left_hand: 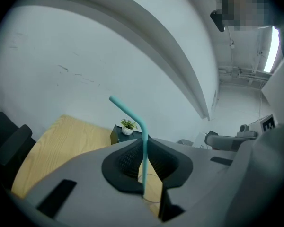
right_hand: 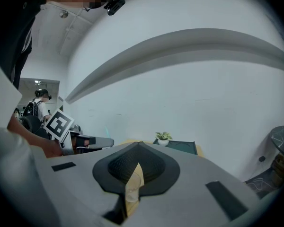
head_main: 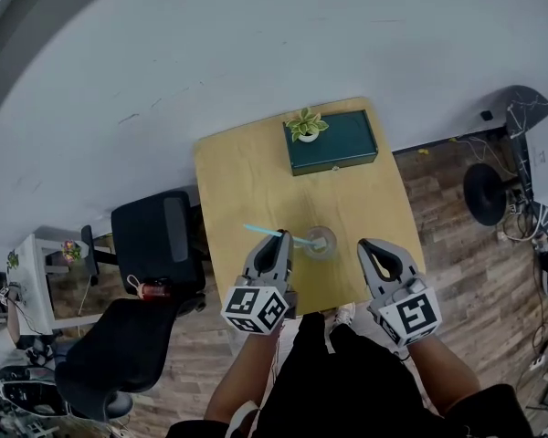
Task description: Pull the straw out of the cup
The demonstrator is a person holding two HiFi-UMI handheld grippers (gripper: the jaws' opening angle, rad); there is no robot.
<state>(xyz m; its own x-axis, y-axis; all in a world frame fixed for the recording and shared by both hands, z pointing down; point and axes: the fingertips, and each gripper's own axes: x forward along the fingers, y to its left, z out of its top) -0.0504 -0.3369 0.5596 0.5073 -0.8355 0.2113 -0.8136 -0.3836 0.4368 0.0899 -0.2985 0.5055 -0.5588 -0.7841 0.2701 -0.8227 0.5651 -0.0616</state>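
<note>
With left gripper (left_hand: 143, 148) clamped on straw (left_hand: 143, 126), lift straight up clear of cup (head_main: 319, 242); leave shut right gripper (head_main: 376, 252) idle.

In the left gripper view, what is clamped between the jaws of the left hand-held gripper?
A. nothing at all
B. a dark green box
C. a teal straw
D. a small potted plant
C: the jaws of the left hand-held gripper are closed on the teal straw, which runs up between them and bends over to the left above them.
</note>
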